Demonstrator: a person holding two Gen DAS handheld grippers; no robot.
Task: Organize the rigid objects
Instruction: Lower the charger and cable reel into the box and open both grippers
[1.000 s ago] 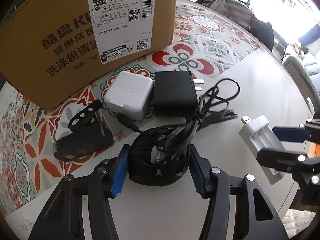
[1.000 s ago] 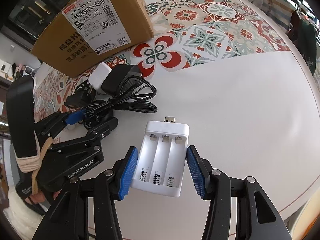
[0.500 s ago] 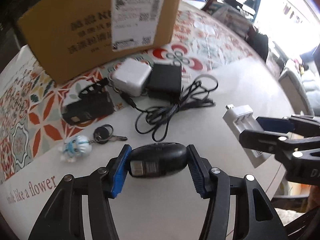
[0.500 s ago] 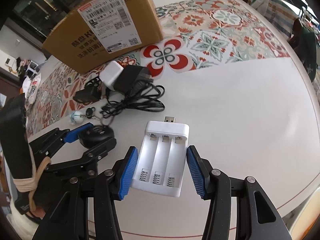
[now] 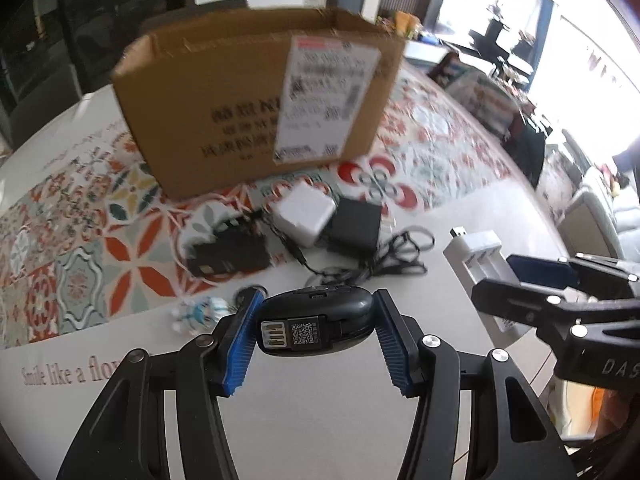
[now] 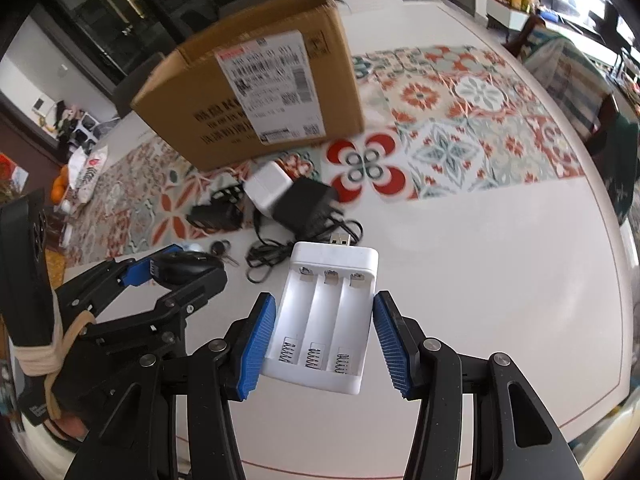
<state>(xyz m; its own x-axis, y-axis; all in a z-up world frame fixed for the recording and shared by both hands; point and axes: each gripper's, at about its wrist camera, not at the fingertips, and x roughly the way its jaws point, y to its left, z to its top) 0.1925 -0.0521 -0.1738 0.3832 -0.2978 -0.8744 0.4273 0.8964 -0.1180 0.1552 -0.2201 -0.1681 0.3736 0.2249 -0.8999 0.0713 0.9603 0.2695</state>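
My left gripper [image 5: 316,332] is shut on a black computer mouse [image 5: 316,326] and holds it above the white table; it also shows in the right wrist view [image 6: 184,266]. My right gripper [image 6: 324,332] is shut on a white USB battery charger [image 6: 324,316] with three empty slots, held above the table; the charger shows in the left wrist view [image 5: 476,252]. An open cardboard box [image 5: 256,96] stands at the back on the patterned mat, also in the right wrist view [image 6: 256,80].
On the table before the box lie a white power adapter [image 5: 306,214], a black adapter with coiled cable [image 5: 356,224], a black clip device [image 5: 228,256] and a key with a small figure keyring [image 5: 200,312]. The round table's edge [image 6: 616,280] curves on the right.
Both grippers rose and drew back from the table with their objects. The mouse came up off the cable pile, and the box's open top came into view.
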